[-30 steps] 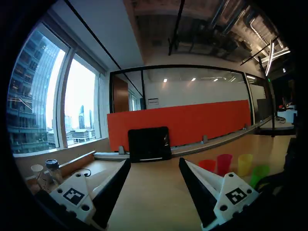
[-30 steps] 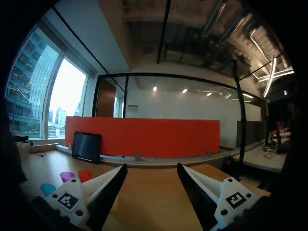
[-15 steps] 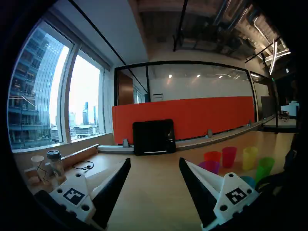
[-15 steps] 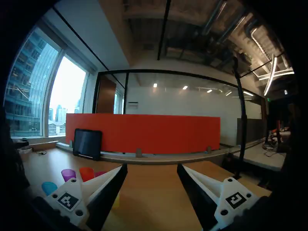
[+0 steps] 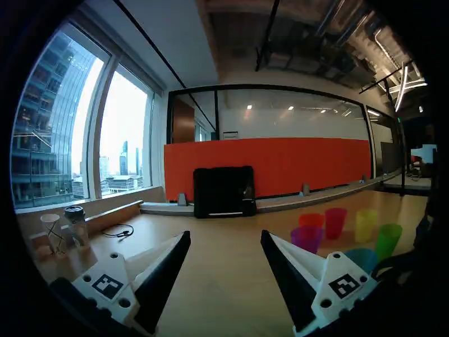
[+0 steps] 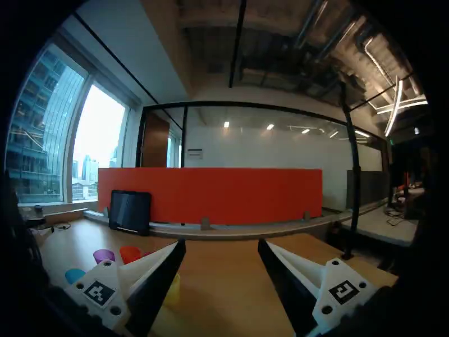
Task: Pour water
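my left gripper (image 5: pixel 224 236) is wide open above the wooden table (image 5: pixel 224 281) and holds nothing. the coloured cups (image 5: pixel 337 230) stand in a group ahead, to its right, and the purple cup (image 5: pixel 307 238) is nearest. my right gripper (image 6: pixel 220 242) is also wide open and empty. from there the cups are low on the left, partly behind one finger.

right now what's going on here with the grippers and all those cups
Two hand-held grippers hover over a wooden table. The left gripper and right gripper are both open and empty. A group of coloured cups stands untouched on the table, with a dark tablet propped against the orange divider. No pouring has begun.
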{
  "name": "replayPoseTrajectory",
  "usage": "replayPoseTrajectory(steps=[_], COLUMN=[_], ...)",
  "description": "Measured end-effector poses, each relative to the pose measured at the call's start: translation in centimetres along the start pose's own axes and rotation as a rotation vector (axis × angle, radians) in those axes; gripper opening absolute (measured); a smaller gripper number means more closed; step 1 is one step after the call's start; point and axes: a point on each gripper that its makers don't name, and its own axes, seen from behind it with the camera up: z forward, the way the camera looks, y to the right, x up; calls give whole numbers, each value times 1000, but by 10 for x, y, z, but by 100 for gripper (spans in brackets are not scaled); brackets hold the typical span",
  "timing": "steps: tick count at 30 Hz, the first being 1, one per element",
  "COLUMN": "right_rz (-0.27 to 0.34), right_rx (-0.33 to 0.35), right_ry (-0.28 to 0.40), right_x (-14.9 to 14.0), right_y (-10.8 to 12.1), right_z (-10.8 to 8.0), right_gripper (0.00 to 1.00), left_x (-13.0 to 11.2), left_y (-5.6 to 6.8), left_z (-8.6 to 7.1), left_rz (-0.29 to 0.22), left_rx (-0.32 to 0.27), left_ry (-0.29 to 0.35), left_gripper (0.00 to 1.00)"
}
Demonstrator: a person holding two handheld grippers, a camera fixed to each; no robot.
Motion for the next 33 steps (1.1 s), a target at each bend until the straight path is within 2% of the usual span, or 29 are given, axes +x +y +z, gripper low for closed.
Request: replayPoseTrajectory(steps=[20, 33], right_rz=[-3, -1], right_rx=[7, 10], right_ry=[3, -1], right_x=[3, 1], right_y=[-5, -6], right_z=[2, 2], right_gripper=[100, 100], left_x=[-13, -17], left_y=[0, 0], left_z=[3, 5], left_rz=[-44, -44], left_rx=[-15, -21], left_ry=[-18, -38], left_gripper=[93, 93])
